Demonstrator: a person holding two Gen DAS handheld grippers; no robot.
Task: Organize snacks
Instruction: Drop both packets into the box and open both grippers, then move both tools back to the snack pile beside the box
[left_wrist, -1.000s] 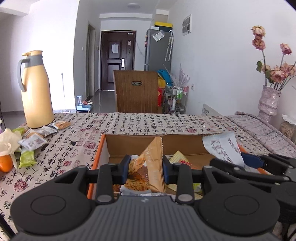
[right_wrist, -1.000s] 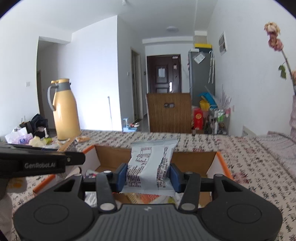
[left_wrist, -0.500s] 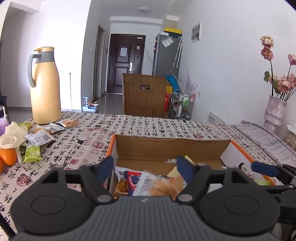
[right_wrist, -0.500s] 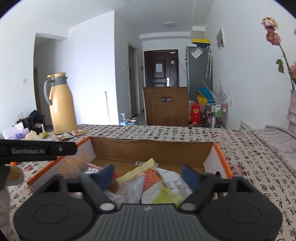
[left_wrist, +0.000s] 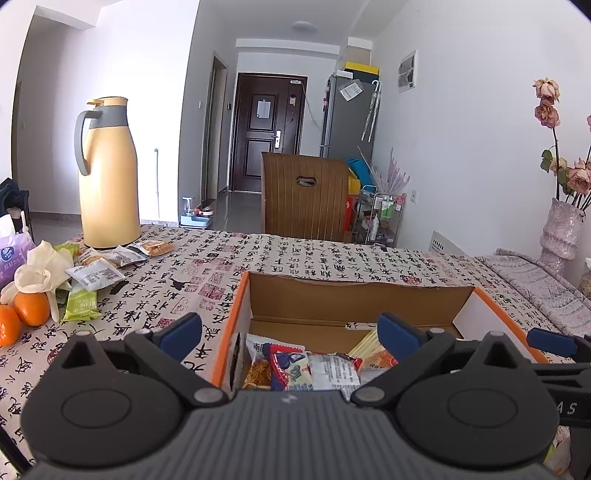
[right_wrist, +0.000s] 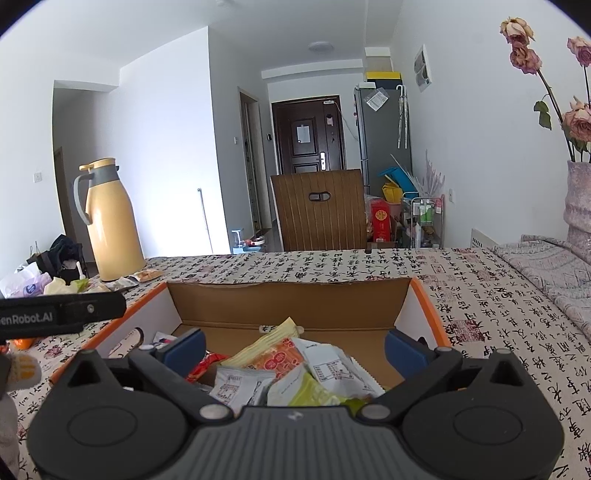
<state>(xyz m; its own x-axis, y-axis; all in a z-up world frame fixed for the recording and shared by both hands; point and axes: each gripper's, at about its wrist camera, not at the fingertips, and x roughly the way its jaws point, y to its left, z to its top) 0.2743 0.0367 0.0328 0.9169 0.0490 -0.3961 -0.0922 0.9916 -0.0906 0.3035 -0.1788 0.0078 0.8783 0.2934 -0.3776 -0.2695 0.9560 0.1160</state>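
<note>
- Left wrist view: I see my left gripper (left_wrist: 288, 334) with its jaws spread wide; they have just been opening, and nothing is pinched between them.
- The blue pads (left_wrist: 181, 334) stand apart at lower centre of the frame, one over the tablecloth (left_wrist: 295, 254), the other over the cardboard box (left_wrist: 354, 295).
- The snack packets in the box (left_wrist: 306, 369) lie below and between the pads, clear of both.
- The box's orange left rim runs up the frame just inside the left pad; its brown far wall crosses mid-frame.
- More loose packets (left_wrist: 99, 273) lie at left of the frame beside the yellow thermos (left_wrist: 109, 177), with oranges (left_wrist: 31, 308) at the left edge.
- A tip of my right gripper (left_wrist: 554, 341) enters at lower right, over the box's right rim.
- Bare tablecloth lies open between the box and the loose packets.
- Right wrist view: my right gripper (right_wrist: 295, 349) is also spread wide, having just been opening, with nothing between the pads.
- Both pads sit inside the box's side walls; the heap of packets (right_wrist: 291, 373) rests between and beneath them, untouched.
- The box (right_wrist: 288, 302) fills mid-frame; its right orange rim passes close outside the right pad.
- The left gripper's arm (right_wrist: 62, 314) crosses the left edge, above the box's left wall.
- Open tablecloth extends to the right of the frame, toward the vase (right_wrist: 580, 206).
</note>
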